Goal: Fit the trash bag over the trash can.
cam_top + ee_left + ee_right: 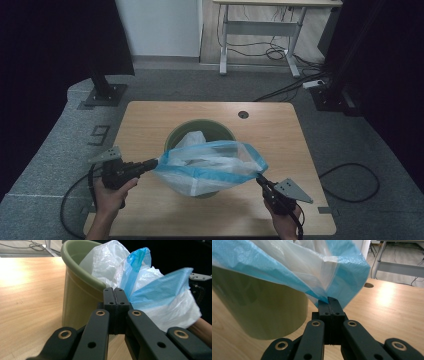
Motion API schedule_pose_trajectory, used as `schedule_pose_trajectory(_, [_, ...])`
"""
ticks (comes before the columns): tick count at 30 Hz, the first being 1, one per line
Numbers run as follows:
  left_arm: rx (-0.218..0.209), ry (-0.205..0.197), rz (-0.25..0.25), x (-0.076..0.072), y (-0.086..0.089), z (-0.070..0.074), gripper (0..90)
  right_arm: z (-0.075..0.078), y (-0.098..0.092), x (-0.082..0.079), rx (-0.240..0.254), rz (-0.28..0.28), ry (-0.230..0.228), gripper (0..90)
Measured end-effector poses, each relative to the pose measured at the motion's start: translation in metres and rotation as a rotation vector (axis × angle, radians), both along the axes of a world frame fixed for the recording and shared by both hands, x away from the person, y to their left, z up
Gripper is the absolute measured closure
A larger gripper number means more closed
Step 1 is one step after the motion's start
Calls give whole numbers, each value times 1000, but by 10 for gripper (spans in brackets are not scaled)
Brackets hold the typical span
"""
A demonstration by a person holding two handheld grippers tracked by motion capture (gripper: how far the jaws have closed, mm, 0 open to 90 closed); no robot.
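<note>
Two hands are seen at the near edge of the wooden surface (150, 120), which stands on grey carpet before a white wall. The left gripper (156, 161) and right gripper (259, 178) are clamped on the bag (212, 167), stretched left-to-right over the green bin (200, 127) at the surface's middle.

Bag: thin white plastic bin bag (210, 167) with a blue band along its rim, crumpled and see-through.
Bag state: mouth stretched wide, left to right, over the bin; its body hangs down over the bin's near side.
Bin: round olive-green bin (201, 126), upright, open at the top.
Bin place: middle of the wooden table.
</note>
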State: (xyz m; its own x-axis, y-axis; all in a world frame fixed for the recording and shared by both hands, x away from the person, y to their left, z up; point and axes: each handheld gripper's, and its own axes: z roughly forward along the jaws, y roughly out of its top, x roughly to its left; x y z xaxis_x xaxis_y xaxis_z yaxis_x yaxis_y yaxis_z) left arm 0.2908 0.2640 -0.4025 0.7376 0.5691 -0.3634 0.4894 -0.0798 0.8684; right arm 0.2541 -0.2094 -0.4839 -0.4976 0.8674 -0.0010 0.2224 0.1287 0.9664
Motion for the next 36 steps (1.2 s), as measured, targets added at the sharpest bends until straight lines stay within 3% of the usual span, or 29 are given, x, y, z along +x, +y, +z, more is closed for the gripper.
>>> schedule_pose_trajectory(5, [4,25,11,-4,9,-10,897,-6,-2,-5,-5,9,11,891])
schedule_pose_trajectory(14, [27,57,46,8,10,-27,897,-7,1,5,-34,4,19,891])
schedule_pose_trajectory(16, [56,62,44,8,7,-32,897,-10,3,9,-50,4,29,891])
schedule_pose_trajectory(19, [63,71,57,8,7,-36,897,-17,6,13,-49,7,47,891])
schedule_pose_trajectory(23, [61,85,78,12,9,-38,896,-20,9,16,-48,8,56,891])
schedule_pose_trajectory(30, [55,60,87,13,6,-30,896,-16,12,23,-34,-20,52,890])
schedule_pose_trajectory(32, [29,34,80,8,10,-27,835,-14,12,23,-29,-23,45,890])
schedule_pose_trajectory(36, [-23,-12,78,-5,25,-15,567,-10,8,20,-30,-22,36,890])
